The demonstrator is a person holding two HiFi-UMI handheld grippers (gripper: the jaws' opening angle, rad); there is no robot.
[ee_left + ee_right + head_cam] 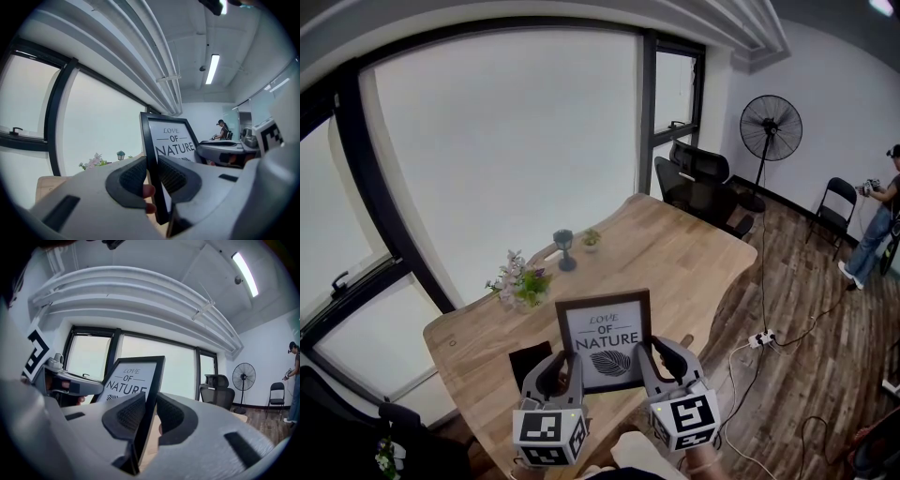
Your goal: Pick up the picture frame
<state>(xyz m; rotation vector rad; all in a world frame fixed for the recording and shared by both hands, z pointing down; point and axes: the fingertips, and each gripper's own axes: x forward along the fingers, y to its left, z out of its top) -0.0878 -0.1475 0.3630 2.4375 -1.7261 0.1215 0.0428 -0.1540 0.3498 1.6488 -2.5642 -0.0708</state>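
Here, left tongs [565,367] and right tongs [664,354] each pinch the picture frame [605,339].

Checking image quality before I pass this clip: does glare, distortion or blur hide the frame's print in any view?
Head view: strong fisheye bend, window blown out white, frame print sharp. Left gripper view: dark vignette at the corners, print legible. Right gripper view: same vignette, bright window behind the frame, print readable.
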